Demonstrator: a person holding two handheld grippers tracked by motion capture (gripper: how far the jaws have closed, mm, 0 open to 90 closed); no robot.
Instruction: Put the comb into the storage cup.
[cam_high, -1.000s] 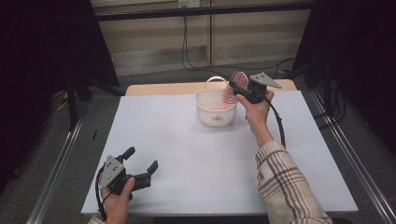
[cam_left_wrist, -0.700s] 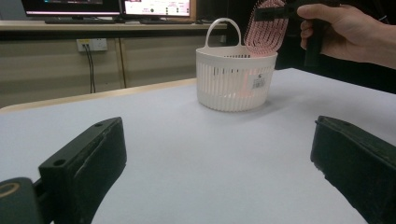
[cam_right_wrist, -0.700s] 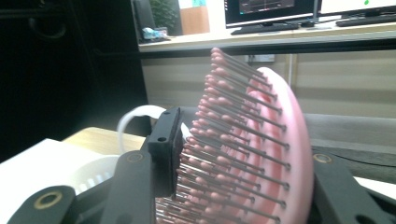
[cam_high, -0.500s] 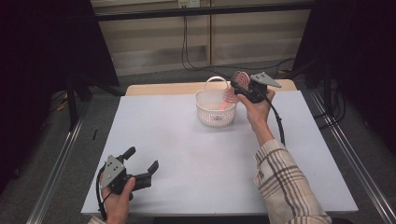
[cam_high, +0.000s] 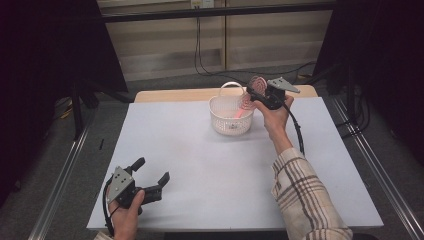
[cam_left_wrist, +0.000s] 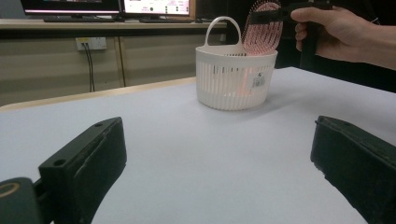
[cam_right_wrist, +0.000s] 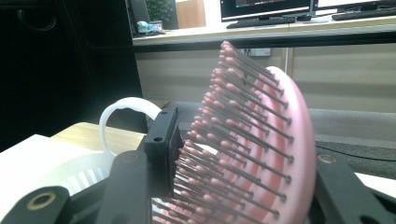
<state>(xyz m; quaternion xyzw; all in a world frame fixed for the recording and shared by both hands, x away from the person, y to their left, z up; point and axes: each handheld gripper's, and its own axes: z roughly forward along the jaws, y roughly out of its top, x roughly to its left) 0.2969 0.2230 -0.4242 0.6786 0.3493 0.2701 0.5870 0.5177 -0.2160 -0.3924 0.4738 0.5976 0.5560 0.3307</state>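
Observation:
A pink hairbrush (cam_high: 256, 85) with dark bristles stands upright over the right rim of a white slatted basket (cam_high: 220, 102). Its lower end reaches down inside the basket. My right gripper (cam_high: 260, 92) is shut on the brush head. In the right gripper view the left jaw presses into the bristles of the hairbrush (cam_right_wrist: 261, 140) and the right jaw backs its pink shell. My left gripper (cam_high: 152, 169) rests low over the table's front left, jaws wide open with nothing between them. From the left gripper view the basket (cam_left_wrist: 233, 79) and brush (cam_left_wrist: 264, 28) stand far ahead.
The white table (cam_high: 200, 165) spreads between the two hands. The basket has an arched carry handle (cam_right_wrist: 122, 108) at its back. A wooden strip (cam_high: 170, 95) edges the table's far side. Cables hang down the wall behind. Metal rails run along both sides.

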